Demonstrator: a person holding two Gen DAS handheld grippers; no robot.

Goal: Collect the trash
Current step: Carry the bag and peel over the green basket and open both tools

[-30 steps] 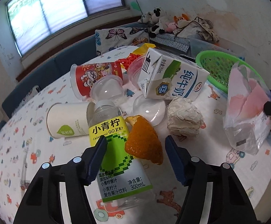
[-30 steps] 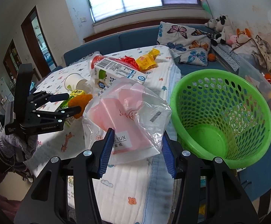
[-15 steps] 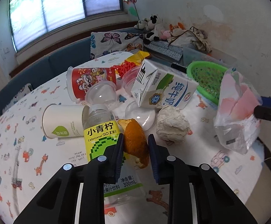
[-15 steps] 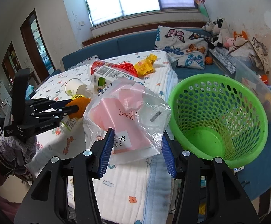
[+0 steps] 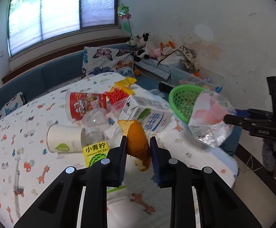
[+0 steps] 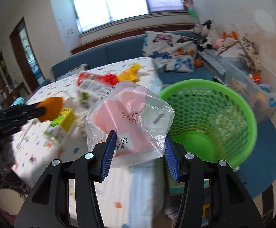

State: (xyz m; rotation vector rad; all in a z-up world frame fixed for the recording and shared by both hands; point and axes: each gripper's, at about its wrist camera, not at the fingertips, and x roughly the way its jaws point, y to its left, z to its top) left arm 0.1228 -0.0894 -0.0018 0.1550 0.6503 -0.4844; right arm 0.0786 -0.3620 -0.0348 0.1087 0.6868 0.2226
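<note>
My left gripper (image 5: 138, 152) is shut on an orange peel (image 5: 138, 144) and holds it up above the table. The peel also shows in the right wrist view (image 6: 50, 109). My right gripper (image 6: 138, 153) is shut on a clear plastic tissue bag with pink paper (image 6: 130, 121), held beside the green mesh basket (image 6: 214, 119). The bag (image 5: 210, 121) and basket (image 5: 183, 100) show at the right in the left wrist view. On the table lie a juice bottle (image 5: 95, 148), a white paper cup (image 5: 64, 141), a milk carton (image 5: 147, 114) and a red cup (image 5: 86, 104).
The table has a white cartoon-print cloth (image 5: 14, 152). Clear plastic lids (image 5: 94, 117) and yellow and red wrappers (image 5: 121, 89) lie behind the carton. A blue sofa with butterfly cushions (image 5: 107, 60) and soft toys (image 5: 149, 47) stands behind. A clear storage box (image 6: 251, 87) sits past the basket.
My left gripper closed on the orange peel and lifted it off the table. My right gripper moved the bag up and closer to the basket.
</note>
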